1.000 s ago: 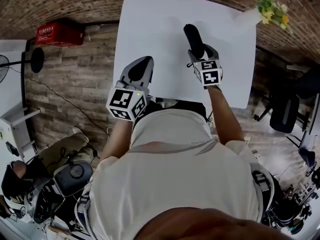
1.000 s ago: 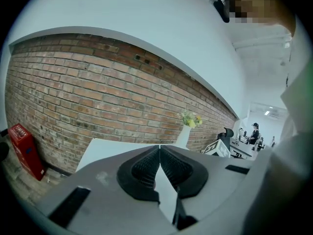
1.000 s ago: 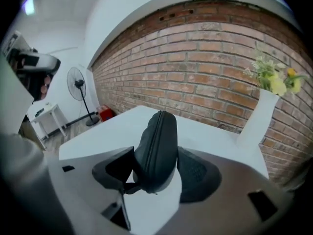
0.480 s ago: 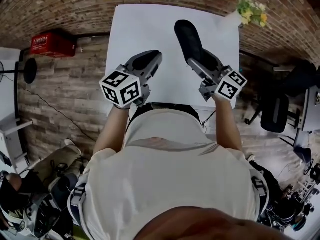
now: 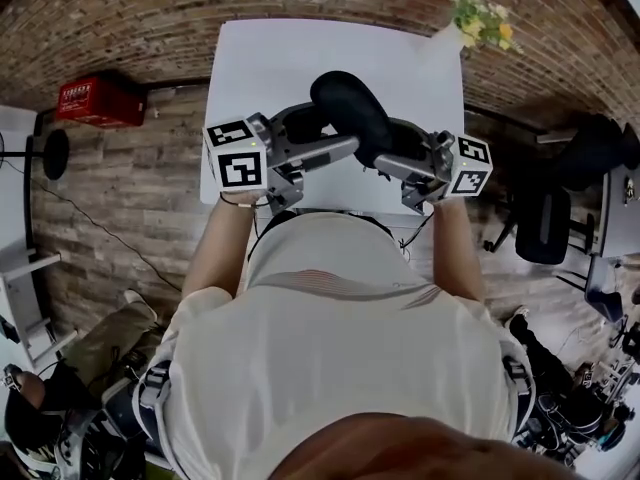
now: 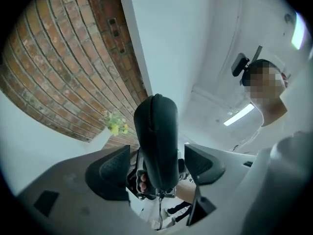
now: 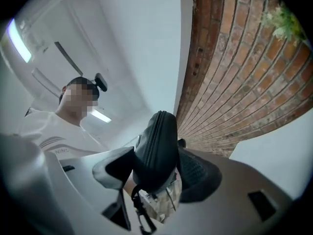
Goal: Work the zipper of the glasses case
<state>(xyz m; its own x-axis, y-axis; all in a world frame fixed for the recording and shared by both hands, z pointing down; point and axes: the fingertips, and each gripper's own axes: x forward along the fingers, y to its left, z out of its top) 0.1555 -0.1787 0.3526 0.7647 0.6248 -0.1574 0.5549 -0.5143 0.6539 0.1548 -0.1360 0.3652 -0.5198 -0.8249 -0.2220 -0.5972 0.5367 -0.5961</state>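
The black glasses case (image 5: 348, 111) hangs in the air above the white table (image 5: 265, 68). My right gripper (image 5: 388, 154) is shut on one end of it; in the right gripper view both pads press the case (image 7: 155, 148), and the zipper line runs up its edge. A pull cord (image 7: 139, 213) dangles below. My left gripper (image 5: 318, 136) comes in from the left. Its jaws have just been opening and now stand open. In the left gripper view the case (image 6: 156, 138) sits between the pads (image 6: 113, 169) with a gap on each side.
A white vase of yellow flowers (image 5: 478, 23) stands at the table's far right corner. A red crate (image 5: 95, 98) lies on the brick floor to the left, and a dark chair (image 5: 590, 158) is at the right. My torso fills the lower head view.
Both grippers have risen off the table and swung toward each other. The right one carried the case up and tilted it left. The left jaws went from shut to open around the case.
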